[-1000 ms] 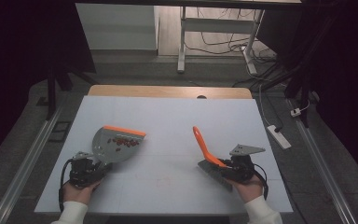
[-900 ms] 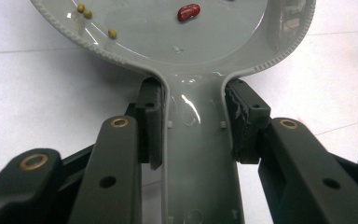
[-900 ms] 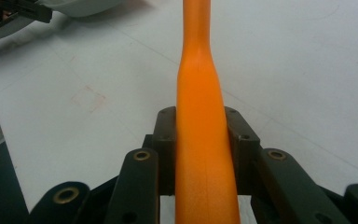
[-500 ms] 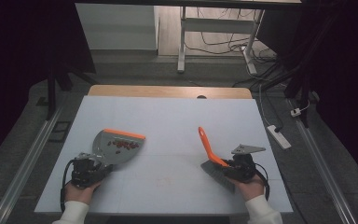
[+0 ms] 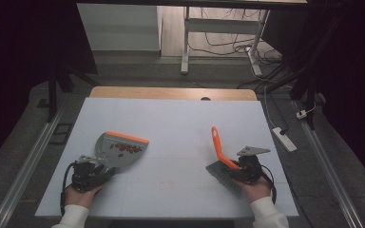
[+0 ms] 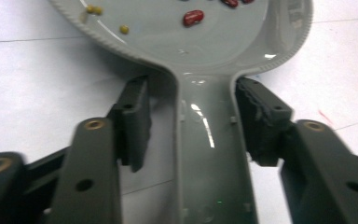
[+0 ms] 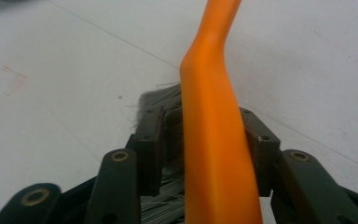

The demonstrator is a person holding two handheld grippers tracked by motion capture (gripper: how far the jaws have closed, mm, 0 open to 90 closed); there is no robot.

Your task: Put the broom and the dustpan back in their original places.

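Note:
A grey dustpan with an orange lip lies on the white table at the left, with red and yellow beans in it. My left gripper straddles its handle. The jaws have just been opening, and the pads stand off the handle. At the right, a brush with an orange handle rests bristles-down on the table. My right gripper is around it. Its jaws have just been opening too, with a gap at the left pad.
A wooden strip edges the table's far side. A white power strip lies on the floor at the right. A desk frame with cables stands behind. A faint red mark is on the table.
Both pairs of jaws have spread apart from the handles they gripped. The right hand and brush have sunk and shifted slightly right, so the bristles now sit on the table.

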